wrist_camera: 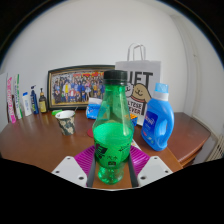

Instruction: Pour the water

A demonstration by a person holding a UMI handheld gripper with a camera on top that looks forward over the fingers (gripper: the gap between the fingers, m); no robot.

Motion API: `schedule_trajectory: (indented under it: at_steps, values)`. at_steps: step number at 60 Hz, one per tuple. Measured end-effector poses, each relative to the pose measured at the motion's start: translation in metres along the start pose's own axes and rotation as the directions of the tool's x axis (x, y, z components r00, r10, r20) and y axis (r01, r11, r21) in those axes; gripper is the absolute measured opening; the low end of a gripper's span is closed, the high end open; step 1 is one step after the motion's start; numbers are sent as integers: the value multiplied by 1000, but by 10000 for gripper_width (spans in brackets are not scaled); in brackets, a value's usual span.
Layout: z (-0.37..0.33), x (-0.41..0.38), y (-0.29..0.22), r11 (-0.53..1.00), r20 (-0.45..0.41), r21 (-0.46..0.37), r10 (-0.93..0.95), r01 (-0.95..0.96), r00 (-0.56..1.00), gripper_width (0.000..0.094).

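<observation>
**Green bottle clamped upright over the counter**

Here, the scene is carried by a brown wooden counter (30, 140), which is set against a pale wall. At the back of it a white paper bag (140, 72) with handles and dark lettering is stood upright, and beside that a framed group photograph (78, 86) is leaned against the wall. A blue detergent jug (158, 118) with a white cap is placed to the right of the fingers, near the counter's edge, with a small yellowish packet (138, 101) seen just behind it. Along the far left a row of tubes and small bottles (24, 101) is lined up by the wall. A small white cup (66, 121) is set on the counter in front of the photograph, well apart from the jug.

The green plastic bottle (113, 135) is held upright in the foreground by the hand-held gripper (112, 168), directly ahead of the camera. Its black cap (116, 76) is seen on the neck, and a darker green liquid is shown filling roughly the lower half. Both fingers are closed against the bottle's lower body, one on each side, and the purple pads (86, 155) are pressed to its sides. Whether the bottle's base rests on the counter cannot be told, since it is hidden between the fingers.
</observation>
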State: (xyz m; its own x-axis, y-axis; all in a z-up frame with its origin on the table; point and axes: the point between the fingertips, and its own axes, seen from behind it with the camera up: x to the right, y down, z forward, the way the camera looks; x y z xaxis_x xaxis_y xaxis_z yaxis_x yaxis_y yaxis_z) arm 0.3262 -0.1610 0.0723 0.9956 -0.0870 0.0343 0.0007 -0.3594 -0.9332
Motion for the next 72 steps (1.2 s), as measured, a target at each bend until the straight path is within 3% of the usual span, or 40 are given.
schedule_trajectory:
  at_steps: [14,28,43,58,72]
  values:
    - [2,-1,-2,1000,6,23,12,-12,1000,360]
    - [7,-4,-24,997,-38,20,-69,70,997,358]
    - [39,-11,-113,915,-171,17,-395,404,903,354]
    - [102,-30,-180,499,-297,-136,-845,856,445,356]
    - [151,-49,-192,-37,-240,-260,-966,965,-101,356]
